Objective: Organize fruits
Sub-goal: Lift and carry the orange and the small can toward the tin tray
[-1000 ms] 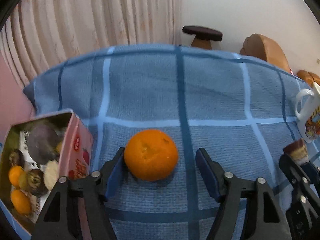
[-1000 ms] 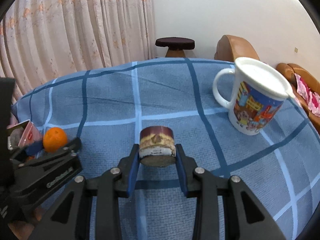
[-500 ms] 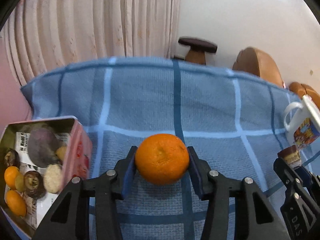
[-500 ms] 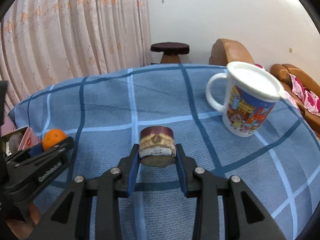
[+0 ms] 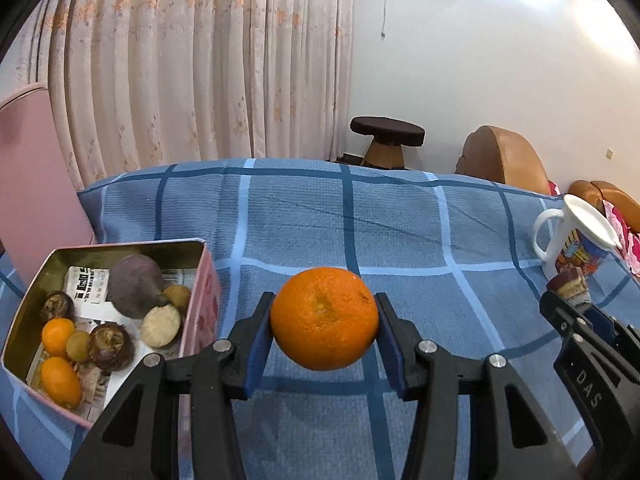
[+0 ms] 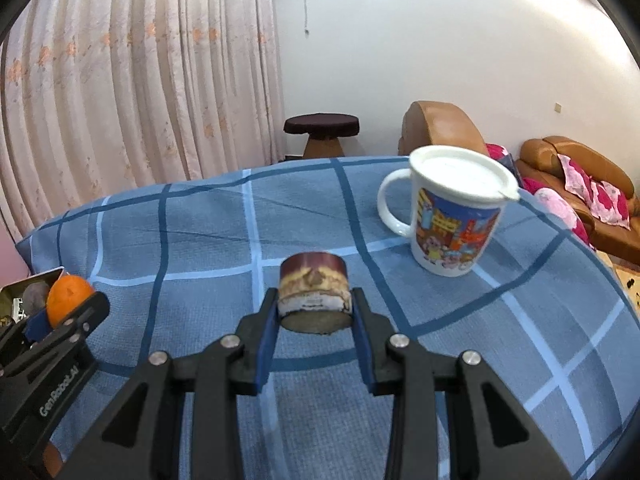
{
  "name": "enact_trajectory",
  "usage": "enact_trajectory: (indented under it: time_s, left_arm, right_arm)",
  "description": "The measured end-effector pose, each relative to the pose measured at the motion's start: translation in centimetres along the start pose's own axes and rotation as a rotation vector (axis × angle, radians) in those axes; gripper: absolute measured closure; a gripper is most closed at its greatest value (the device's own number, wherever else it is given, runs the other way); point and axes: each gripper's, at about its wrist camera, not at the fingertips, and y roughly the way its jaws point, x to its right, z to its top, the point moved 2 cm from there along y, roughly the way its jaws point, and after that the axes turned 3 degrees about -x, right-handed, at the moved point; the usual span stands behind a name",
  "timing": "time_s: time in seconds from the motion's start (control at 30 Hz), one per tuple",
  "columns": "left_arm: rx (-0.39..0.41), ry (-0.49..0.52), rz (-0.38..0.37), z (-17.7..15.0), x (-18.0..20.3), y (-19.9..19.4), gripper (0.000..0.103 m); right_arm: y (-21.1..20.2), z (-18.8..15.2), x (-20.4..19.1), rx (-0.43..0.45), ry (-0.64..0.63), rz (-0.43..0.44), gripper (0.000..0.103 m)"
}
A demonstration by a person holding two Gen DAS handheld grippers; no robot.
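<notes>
An orange (image 5: 324,318) hangs above the blue checked cloth, with my left gripper (image 5: 324,330) shut on it by both blue pads. To its left stands a pink tin (image 5: 202,280) that holds small oranges, a purple root and brown round fruits. My right gripper (image 6: 314,312) is shut on a short brown cylinder with a printed label (image 6: 313,296), lifted off the cloth. In the left wrist view that cylinder (image 5: 570,286) and the right gripper's black arm show at the right edge. The orange (image 6: 68,294) and the left gripper show at the left edge of the right wrist view.
A white lidded mug with a cartoon print (image 6: 452,216) stands on the cloth at the right, also seen as the mug (image 5: 576,240) in the left view. Beyond the table are a dark stool (image 5: 386,136), brown sofas (image 6: 576,184) and curtains. A pink chair back (image 5: 28,176) rises at the left.
My left gripper closed on the orange and lifted it off the cloth. The right gripper kept its hold on the cylinder and rose a little; both views tilted up.
</notes>
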Motion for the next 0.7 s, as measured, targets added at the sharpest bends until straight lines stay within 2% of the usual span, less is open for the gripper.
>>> enact_trajectory:
  time_s: [0.7]
  left_arm:
    - [0.064, 0.042, 0.010, -2.3, -2.2, -3.9, 0.053]
  right_arm:
    - [-5.0, -2.4, -2.2, 0.101, -0.017, 0.010, 0.066]
